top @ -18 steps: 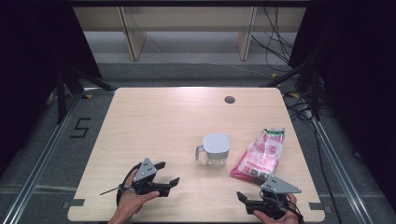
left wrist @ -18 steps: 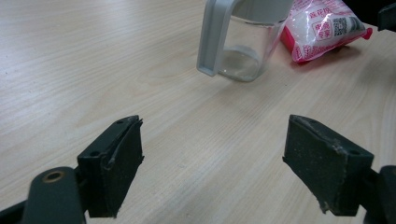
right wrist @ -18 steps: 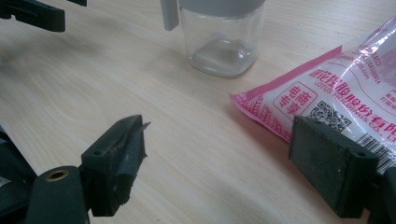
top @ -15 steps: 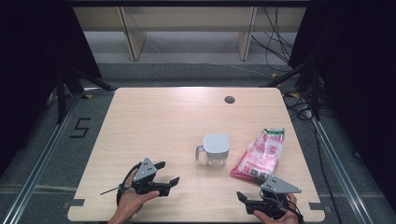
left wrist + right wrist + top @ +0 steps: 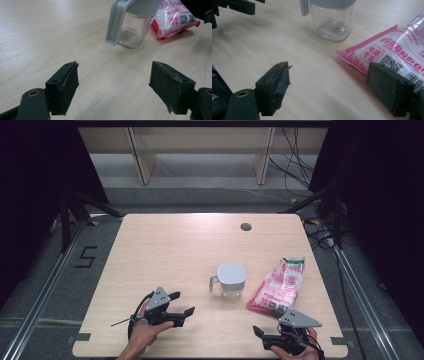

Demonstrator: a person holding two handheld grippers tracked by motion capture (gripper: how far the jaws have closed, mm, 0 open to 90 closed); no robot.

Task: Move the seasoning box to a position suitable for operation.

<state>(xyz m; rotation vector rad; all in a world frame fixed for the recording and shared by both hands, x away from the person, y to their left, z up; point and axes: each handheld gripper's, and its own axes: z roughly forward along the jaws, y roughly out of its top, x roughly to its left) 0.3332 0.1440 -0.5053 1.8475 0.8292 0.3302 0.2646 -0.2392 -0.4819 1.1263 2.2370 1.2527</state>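
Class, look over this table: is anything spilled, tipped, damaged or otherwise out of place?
Nothing is spilled or tipped. The lidded glass jar stands upright and looks empty; the pink sealed packet lies flat beside it, looking intact. The one flaw: the pad on the right tongs is frayed at its tip.

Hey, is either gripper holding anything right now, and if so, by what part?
No. The left gripper and right gripper are both open with bare table between their jaws; the jar and pink bag lie untouched.
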